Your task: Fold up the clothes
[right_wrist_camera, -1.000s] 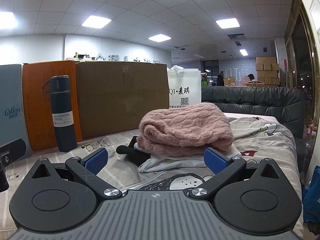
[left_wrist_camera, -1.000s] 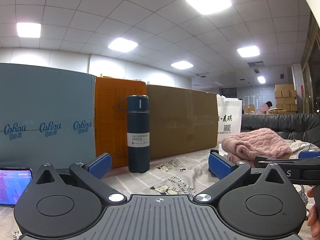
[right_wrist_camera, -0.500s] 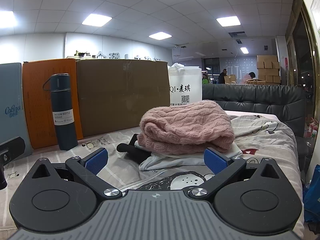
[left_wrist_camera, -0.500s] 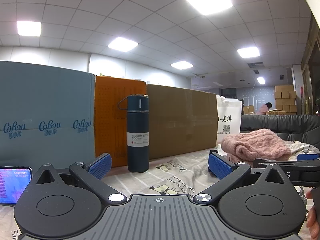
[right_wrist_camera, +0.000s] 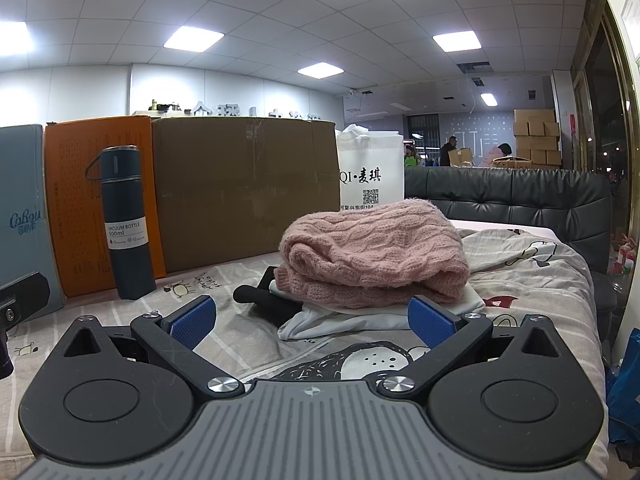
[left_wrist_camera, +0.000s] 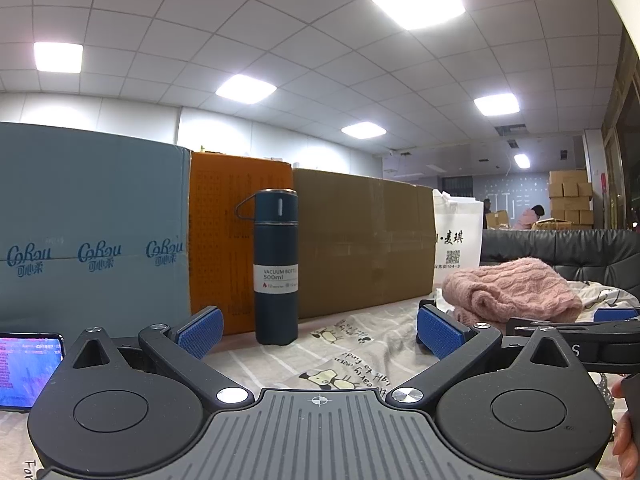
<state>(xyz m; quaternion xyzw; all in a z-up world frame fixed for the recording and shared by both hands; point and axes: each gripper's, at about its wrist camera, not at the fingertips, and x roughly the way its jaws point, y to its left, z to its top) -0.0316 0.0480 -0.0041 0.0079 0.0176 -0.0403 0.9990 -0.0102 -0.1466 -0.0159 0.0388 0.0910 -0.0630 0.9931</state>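
The left gripper (left_wrist_camera: 318,330) is held level and low over the printed bedsheet (left_wrist_camera: 352,344), its blue-padded fingers (left_wrist_camera: 200,330) spread wide with nothing between them. At the right edge of the left wrist view a fingertip of the person's hand (left_wrist_camera: 626,440) shows beside the gripper body, and just past the right finger lies the black frame of the other gripper. To the left of the left finger a lit phone screen (left_wrist_camera: 28,368) stands near the boxes.

The right gripper (right_wrist_camera: 312,320) is likewise level, jaws wide and empty, pointing straight at the clothes. Directly ahead of it, a short way past the fingertips and not touching them, sits the pile: a folded pink knit sweater (right_wrist_camera: 372,256) on top of a white garment (right_wrist_camera: 340,318), with a black piece of clothing (right_wrist_camera: 266,300) sticking out toward the left finger.

Farther ahead and to the left stands an upright dark blue vacuum bottle (right_wrist_camera: 126,220), backed by an orange box (right_wrist_camera: 76,208) and a brown cardboard box (right_wrist_camera: 248,188). Behind the sweater stands a white paper bag (right_wrist_camera: 370,176), then a dark padded headboard (right_wrist_camera: 520,196). Far beyond, people stand by stacked cartons (right_wrist_camera: 536,140).
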